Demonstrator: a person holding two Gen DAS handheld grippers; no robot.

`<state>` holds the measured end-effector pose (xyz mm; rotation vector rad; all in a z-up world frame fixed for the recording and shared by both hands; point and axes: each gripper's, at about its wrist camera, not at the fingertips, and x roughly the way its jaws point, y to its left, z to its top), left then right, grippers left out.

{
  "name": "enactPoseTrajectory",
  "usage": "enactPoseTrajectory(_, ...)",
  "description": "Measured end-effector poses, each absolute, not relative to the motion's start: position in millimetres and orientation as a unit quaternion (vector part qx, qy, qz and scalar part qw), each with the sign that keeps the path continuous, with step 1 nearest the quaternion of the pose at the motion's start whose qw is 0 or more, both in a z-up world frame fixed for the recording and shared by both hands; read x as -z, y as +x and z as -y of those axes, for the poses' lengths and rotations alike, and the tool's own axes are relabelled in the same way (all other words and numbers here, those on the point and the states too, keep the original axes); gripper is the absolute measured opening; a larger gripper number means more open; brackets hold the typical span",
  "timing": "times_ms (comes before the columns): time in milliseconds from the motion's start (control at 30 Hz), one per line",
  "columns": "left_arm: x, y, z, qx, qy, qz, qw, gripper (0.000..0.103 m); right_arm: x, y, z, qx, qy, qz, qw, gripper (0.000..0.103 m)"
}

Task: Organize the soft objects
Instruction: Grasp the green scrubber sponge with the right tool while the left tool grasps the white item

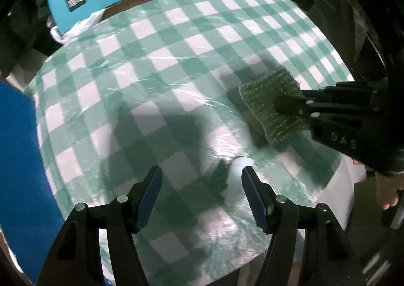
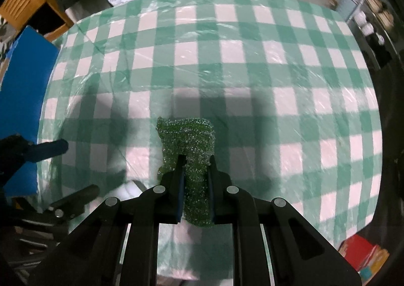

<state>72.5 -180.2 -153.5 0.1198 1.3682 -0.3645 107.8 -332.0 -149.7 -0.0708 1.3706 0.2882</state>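
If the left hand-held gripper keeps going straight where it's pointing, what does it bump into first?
Probably the checkered tablecloth. The left hand-held gripper is open and empty, aimed steeply down at it. A small white thing sits near its right finger, but how far is unclear.

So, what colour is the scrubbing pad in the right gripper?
Dark green with shiny flecks; the scrubbing pad in the right gripper shows best in the right wrist view.

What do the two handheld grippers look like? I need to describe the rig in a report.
Both are black plastic two-finger tools. The left gripper has dark blue ribbed pads and round silver pivot screws. The right gripper matches it: blue pads, silver screws, cut-out linkage arms, and embossed lettering on its body in the left wrist view.
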Motion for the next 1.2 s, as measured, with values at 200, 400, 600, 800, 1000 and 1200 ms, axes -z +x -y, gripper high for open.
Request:
enactPoseTrajectory(200, 164, 68, 196, 0.183, 0.052, -0.638, 0.746, 0.067, 141, 102, 341, -0.130, -0.017, -0.626, 0.769, 0.013)
enactPoseTrajectory(400, 173, 65, 206, 0.186, 0.066, -0.639, 0.744, 0.066, 140, 97, 340, -0.130, -0.012, -0.625, 0.770, 0.013)
enactPoseTrajectory(600, 180, 62, 210, 0.191, 0.067, -0.641, 0.740, 0.052, 137, 94, 345, -0.132, -0.010, -0.624, 0.770, 0.013)
enactPoseTrajectory(800, 186, 62, 213, 0.195, 0.069, -0.645, 0.736, 0.028, 137, 95, 344, -0.133, -0.010, -0.626, 0.768, 0.013)
enactPoseTrajectory(1000, 185, 62, 212, 0.197, 0.066, -0.638, 0.741, 0.019, 136, 96, 343, -0.132, -0.011, -0.627, 0.768, 0.013)
enactPoseTrajectory(1200, 179, 60, 208, 0.196, 0.069, -0.631, 0.747, 0.017, 136, 96, 343, -0.132, -0.010, -0.626, 0.769, 0.013)
